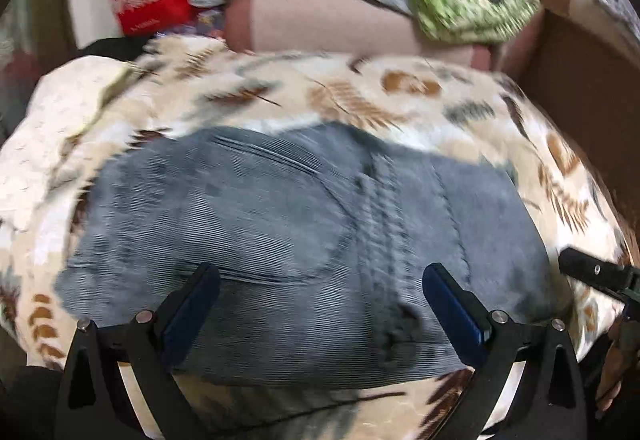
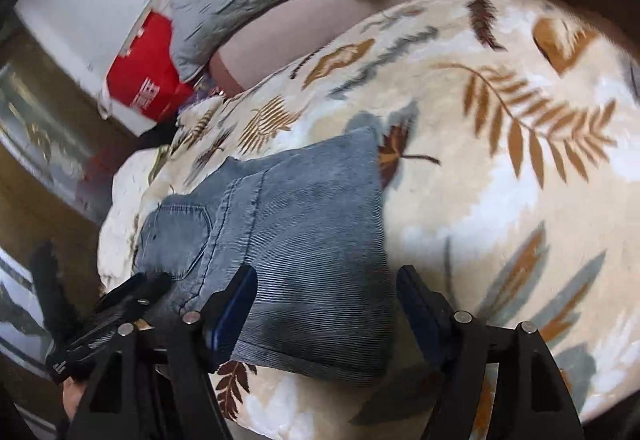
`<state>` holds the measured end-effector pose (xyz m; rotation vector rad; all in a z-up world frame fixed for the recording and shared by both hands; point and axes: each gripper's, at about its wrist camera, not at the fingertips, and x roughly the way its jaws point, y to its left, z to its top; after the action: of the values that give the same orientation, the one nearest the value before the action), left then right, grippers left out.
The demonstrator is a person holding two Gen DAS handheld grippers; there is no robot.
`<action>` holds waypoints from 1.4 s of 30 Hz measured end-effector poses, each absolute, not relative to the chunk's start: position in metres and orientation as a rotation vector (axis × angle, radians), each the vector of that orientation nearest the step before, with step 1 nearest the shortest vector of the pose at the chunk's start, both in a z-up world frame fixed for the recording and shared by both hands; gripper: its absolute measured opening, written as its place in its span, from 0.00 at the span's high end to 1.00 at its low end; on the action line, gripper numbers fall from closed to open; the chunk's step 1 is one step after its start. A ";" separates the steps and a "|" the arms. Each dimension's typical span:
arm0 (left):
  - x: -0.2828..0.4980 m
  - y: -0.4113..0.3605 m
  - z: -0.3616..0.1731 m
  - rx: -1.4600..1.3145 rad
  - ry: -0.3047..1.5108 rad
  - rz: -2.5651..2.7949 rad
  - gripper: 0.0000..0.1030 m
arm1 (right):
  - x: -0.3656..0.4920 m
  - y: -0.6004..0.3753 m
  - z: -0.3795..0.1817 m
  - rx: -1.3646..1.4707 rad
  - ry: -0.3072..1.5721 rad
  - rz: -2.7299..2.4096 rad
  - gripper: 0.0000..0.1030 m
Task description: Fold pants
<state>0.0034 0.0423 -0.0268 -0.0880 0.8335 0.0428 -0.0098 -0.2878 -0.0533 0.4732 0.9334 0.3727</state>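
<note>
The folded gray pants [image 1: 288,224] lie on the leafy blanket [image 1: 360,96]. Both the left hand-held gripper [image 1: 320,304] and right hand-held gripper [image 2: 326,304] hang spread and empty. Only the right view shows the fold's hem edge.

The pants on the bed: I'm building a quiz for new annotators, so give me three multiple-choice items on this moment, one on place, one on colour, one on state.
1. Where do the pants lie?
A. on the leaf-print blanket
B. in a basket
C. on the floor

2. What colour are the pants?
A. red
B. grey-blue
C. green

3. How do the left gripper and right gripper stand?
A. both clamped on the pants
B. one shut, one open
C. both open, gripping nothing

Answers:
1 A, the blanket shows all around them.
2 B, faded denim in both views.
3 C, each pair of fingers stands wide apart, with no cloth pinched.
</note>
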 end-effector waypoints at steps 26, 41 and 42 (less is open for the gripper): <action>-0.049 0.203 -0.034 -0.630 0.750 0.225 0.02 | -0.012 -0.271 -0.046 0.342 0.867 0.288 0.27; -0.052 0.218 -0.044 -0.651 0.706 0.197 0.02 | 0.031 -0.132 0.010 -0.031 0.914 0.422 0.27; -0.052 0.219 -0.044 -0.657 0.706 0.194 0.02 | 0.043 -0.116 0.009 -0.108 0.930 0.399 0.27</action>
<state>-0.0519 0.2194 -0.0439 -0.6567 0.7057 0.1942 0.0433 -0.1157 0.0095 -0.1078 0.9304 0.3989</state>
